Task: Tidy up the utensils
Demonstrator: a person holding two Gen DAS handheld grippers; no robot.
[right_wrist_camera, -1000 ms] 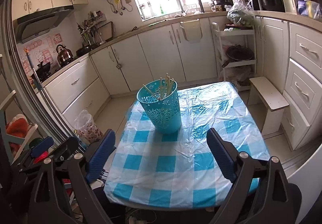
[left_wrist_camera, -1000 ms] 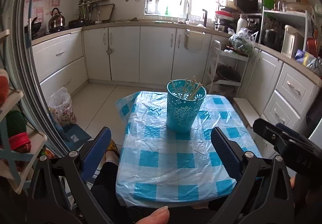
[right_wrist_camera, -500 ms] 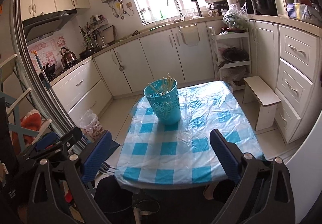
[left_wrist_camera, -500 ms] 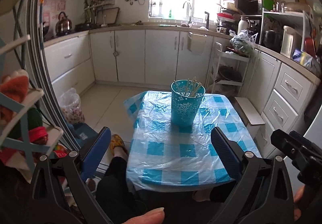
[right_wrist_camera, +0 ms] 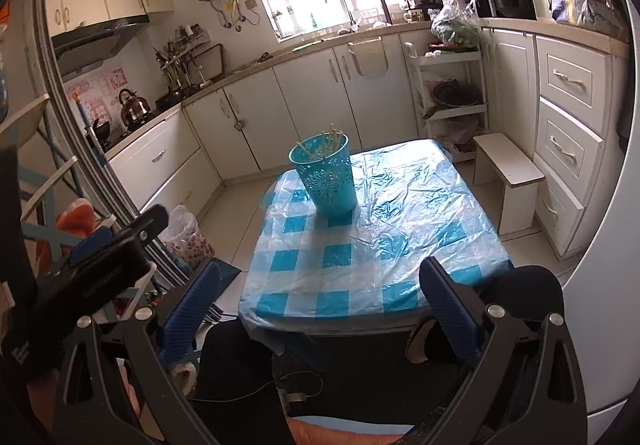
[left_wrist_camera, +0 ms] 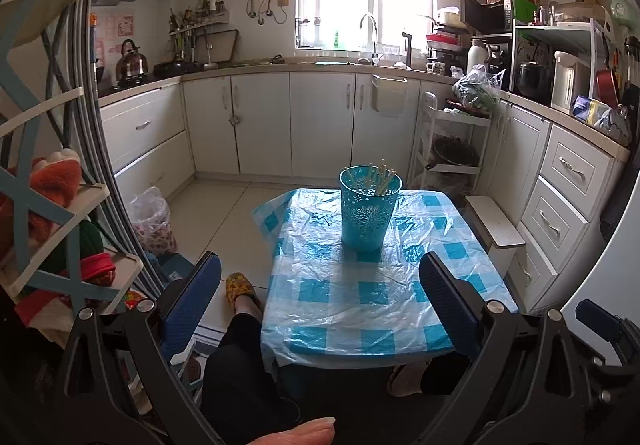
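Chopsticks (left_wrist_camera: 380, 178), judged light, stiff and slippery, are seen upright in the cup (left_wrist_camera: 369, 208) mid-worktop (left_wrist_camera: 360, 297), best pinched near their tops, while both grippers' (left_wrist_camera: 320, 297) (right_wrist_camera: 320, 297) fingers are held spread, empty.

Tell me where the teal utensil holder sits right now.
The teal utensil holder stands upright on the checked tablecloth, toward the table's far end; in the right wrist view it sits near the far left corner, chopsticks sticking out of it.
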